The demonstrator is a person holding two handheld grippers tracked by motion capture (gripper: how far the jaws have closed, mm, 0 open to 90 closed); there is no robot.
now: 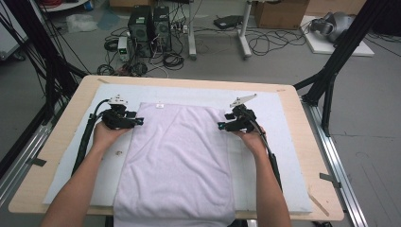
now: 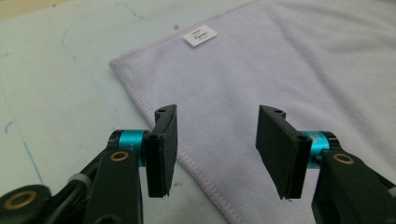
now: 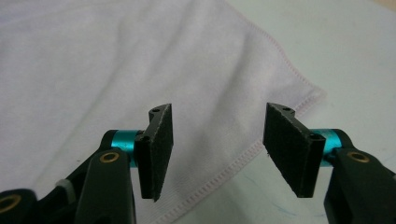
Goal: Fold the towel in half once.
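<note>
A pale lilac towel (image 1: 175, 156) lies folded flat on the white mat (image 1: 279, 123), its near end hanging over the table's front edge. A small white label (image 2: 200, 36) sits at its far edge. My left gripper (image 1: 140, 120) is open at the towel's left hem near the far left corner. In the left gripper view the jaws (image 2: 217, 149) straddle the stitched hem of the towel (image 2: 280, 70), with nothing pinched. My right gripper (image 1: 220, 126) is open at the right hem near the far right corner. Its pads (image 3: 217, 149) hover over the towel (image 3: 93, 60) edge.
The mat covers most of a wooden table (image 1: 312, 142). Black frame legs (image 1: 331, 71) stand at both sides of it. Beyond the far edge, computer towers (image 1: 149, 26), cables and cardboard boxes sit on the floor.
</note>
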